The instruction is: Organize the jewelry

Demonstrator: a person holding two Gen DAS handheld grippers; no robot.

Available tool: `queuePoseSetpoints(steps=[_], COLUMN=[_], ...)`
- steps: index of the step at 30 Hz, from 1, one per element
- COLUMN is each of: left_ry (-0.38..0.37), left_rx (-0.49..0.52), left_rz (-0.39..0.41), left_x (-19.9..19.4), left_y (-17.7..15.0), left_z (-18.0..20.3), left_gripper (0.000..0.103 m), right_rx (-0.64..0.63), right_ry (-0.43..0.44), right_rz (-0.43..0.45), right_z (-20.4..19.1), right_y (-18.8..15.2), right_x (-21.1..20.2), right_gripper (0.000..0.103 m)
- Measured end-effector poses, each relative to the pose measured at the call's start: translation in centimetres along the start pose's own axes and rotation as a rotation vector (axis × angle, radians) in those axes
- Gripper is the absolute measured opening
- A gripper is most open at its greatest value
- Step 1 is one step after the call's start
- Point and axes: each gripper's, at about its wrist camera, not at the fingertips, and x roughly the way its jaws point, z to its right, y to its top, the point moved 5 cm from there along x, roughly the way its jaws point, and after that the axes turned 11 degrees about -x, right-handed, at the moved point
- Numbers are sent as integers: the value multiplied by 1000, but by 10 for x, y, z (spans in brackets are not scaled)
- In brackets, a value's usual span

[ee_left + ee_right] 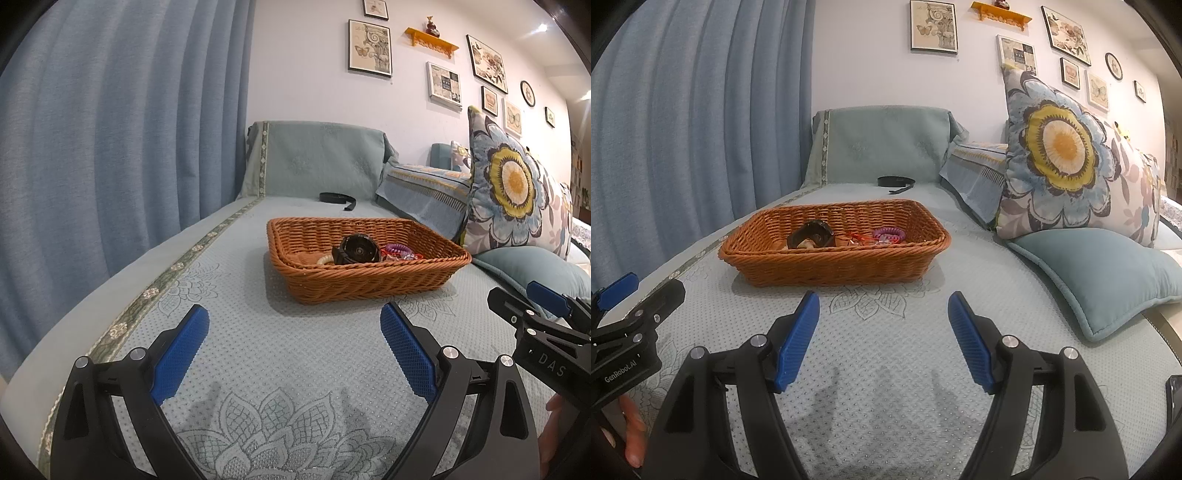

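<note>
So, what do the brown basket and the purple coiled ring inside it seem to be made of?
The brown rectangular woven basket looks like wicker or rattan, perhaps plastic imitation: twisted strands, slight sheen. The purple spiral hair ring looks like glossy translucent plastic coil.

watch point(356, 250) in basket point(369, 284)

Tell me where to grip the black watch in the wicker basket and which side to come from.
Grip the black watch across the edge of its round case, which stands tilted up above the hair ties. Come from above, over the wicker basket rim: the walls block a low approach. Either open gripper would probably do; the left gripper faces it straighter.
</note>
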Motion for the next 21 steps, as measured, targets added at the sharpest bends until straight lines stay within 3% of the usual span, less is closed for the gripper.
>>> queuePoseSetpoints(steps=[21], left_ry=[20], left_rx=[-14], left_rz=[-29], left_x=[9], left_y=[-1], left_z=[-5], left_gripper=[95], right_rx=[1], right_ry=[6], right_rz=[0], right_z=[2], right_y=[-1], right_x=[0], right_gripper=[72])
